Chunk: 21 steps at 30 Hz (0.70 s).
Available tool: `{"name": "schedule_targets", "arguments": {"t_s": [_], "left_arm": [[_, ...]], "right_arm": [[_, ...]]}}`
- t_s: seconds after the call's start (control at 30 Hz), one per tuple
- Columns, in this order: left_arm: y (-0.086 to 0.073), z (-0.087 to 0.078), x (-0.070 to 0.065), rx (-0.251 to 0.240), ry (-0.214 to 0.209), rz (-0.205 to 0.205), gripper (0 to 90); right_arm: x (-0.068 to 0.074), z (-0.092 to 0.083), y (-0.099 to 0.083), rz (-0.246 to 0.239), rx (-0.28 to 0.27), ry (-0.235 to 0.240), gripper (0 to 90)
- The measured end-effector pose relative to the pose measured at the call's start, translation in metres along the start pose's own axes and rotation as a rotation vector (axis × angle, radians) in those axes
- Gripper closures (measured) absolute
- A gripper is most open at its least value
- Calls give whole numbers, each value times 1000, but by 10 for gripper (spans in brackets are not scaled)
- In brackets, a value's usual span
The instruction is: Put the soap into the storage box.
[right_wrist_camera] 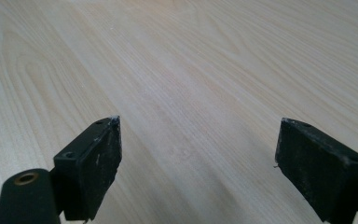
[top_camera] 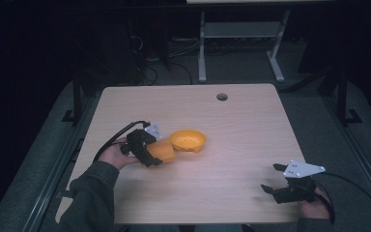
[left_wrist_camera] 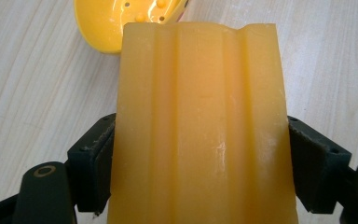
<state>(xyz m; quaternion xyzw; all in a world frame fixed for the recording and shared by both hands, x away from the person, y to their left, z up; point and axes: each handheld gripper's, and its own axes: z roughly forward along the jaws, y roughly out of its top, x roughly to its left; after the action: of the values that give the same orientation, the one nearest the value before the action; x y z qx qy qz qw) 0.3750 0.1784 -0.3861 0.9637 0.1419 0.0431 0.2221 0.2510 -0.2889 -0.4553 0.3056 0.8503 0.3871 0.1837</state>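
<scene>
My left gripper (top_camera: 155, 153) is shut on a yellow-orange ribbed block (top_camera: 163, 151), its black jaws pressing both long sides of the block (left_wrist_camera: 200, 130). The block's far end points at a yellow dish (top_camera: 188, 140) with small holes and bumps, whose rim (left_wrist_camera: 103, 28) shows just beyond and to the left of the block. Whether block and dish touch I cannot tell. At the table's near right my right gripper (top_camera: 273, 178) is open, its jaws wide apart over bare wood (right_wrist_camera: 198, 140) with nothing between them.
The light wooden table (top_camera: 232, 121) has a round cable hole (top_camera: 221, 96) near its far edge. A white-legged desk frame (top_camera: 241, 43) and cables stand on the dark floor behind. The person's sleeve (top_camera: 94, 193) lies at the near left.
</scene>
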Motion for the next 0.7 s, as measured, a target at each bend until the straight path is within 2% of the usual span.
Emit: {"name": "schedule_targets", "arguments": {"t_s": [0.33, 0.4, 0.7], "left_arm": [[11, -2, 5, -22, -3, 4, 210], [15, -3, 6, -11, -5, 18, 210], [30, -6, 9, -17, -1, 43, 210]], "right_arm": [[-1, 0, -1, 7, 2, -3, 139], [0, 0, -1, 6, 2, -4, 139], [0, -1, -1, 1, 0, -6, 139]]}}
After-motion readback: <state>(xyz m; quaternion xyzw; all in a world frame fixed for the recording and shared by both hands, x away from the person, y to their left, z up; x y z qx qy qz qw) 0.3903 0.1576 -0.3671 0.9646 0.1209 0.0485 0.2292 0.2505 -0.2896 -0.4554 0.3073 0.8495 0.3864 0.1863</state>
